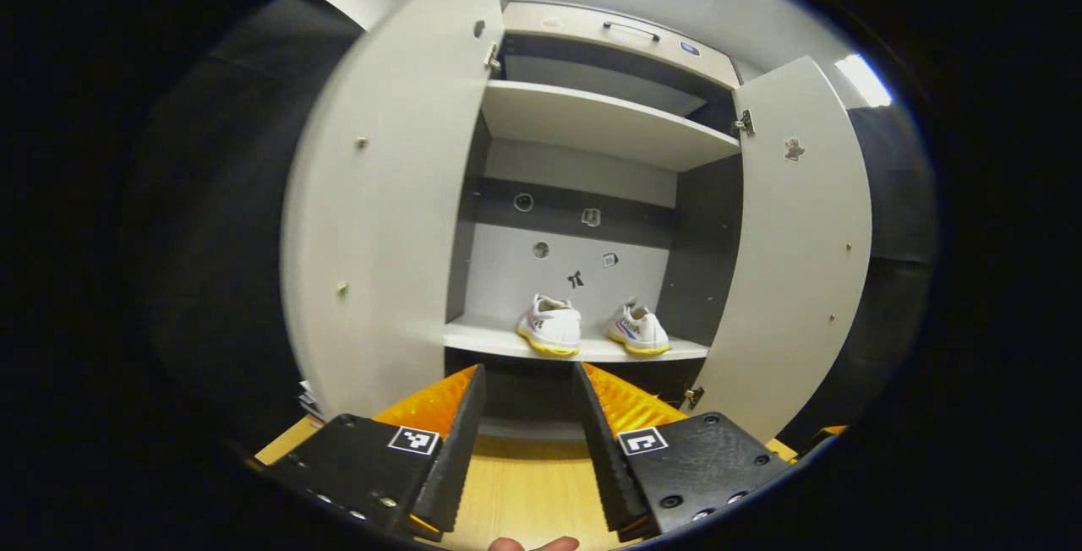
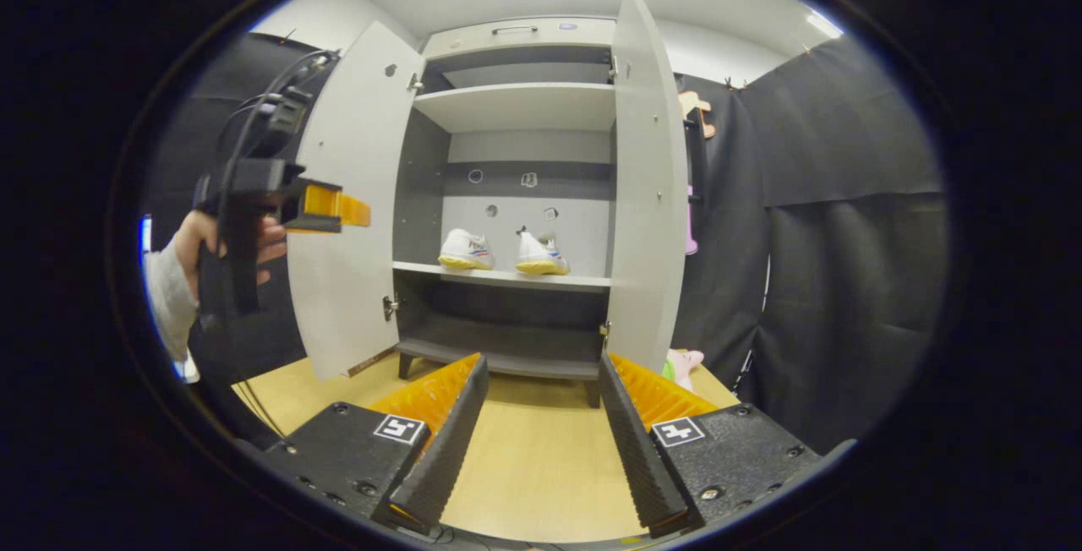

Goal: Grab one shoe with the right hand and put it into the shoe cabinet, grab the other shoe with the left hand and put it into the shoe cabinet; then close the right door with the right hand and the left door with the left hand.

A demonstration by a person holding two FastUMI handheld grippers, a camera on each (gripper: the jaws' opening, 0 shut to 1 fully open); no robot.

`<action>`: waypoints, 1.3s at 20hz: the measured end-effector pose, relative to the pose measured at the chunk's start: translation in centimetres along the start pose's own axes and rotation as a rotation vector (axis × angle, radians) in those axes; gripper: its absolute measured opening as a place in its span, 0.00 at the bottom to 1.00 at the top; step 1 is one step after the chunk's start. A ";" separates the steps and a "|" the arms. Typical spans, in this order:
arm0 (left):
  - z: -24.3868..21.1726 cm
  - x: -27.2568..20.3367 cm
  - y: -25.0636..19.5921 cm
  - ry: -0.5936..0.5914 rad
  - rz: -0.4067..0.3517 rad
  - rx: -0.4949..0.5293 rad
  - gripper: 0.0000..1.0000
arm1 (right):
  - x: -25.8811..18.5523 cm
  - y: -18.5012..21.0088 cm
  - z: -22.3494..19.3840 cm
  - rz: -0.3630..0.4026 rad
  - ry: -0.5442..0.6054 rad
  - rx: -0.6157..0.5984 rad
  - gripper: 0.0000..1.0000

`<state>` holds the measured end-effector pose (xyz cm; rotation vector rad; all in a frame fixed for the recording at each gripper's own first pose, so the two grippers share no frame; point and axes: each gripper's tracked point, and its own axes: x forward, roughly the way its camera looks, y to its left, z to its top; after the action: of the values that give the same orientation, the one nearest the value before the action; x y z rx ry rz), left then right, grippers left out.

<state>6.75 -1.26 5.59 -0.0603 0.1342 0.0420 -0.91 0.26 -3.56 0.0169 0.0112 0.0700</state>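
White shoes with yellow soles stand side by side on the middle shelf [image 1: 583,350] of the cabinet [image 1: 592,124], both inside it and a little apart from each other. In the left gripper view, the left door [image 1: 380,196] stands open at the left, then comes the left shoe [image 1: 551,325], then the right shoe [image 1: 638,330], and at the right the right door [image 1: 795,247] also stands open. The left gripper [image 1: 528,420] is at the bottom of this view, its fingers wide apart and holding nothing, over the light wooden floor [image 1: 524,483] in front of the cabinet.

In the right gripper view, a hand [image 2: 221,242] with a pale sleeve holds the left gripper [image 2: 355,211] at the far left, just beside the open left door [image 2: 355,196]; I cannot tell from here if it touches the door. To the right of that door are the left shoe [image 2: 466,249] and the right shoe [image 2: 541,254] on the shelf [image 2: 507,277]. Next is the right door [image 2: 647,188], open and seen nearly edge-on. The right gripper [image 2: 541,441] is at the bottom, wide open and empty, over the floor [image 2: 541,466] and well apart from the cabinet. Black cloth [image 2: 837,264] hangs at the right.
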 end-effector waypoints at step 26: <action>-8.7 -11.1 -4.2 0.021 -0.122 0.178 0.87 | 3.6 -23.1 11.3 -0.316 -0.086 0.145 0.96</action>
<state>-5.20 -6.37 -1.28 0.1088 0.1547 -0.0928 4.46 -22.68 7.29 0.1625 -0.0667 -0.2478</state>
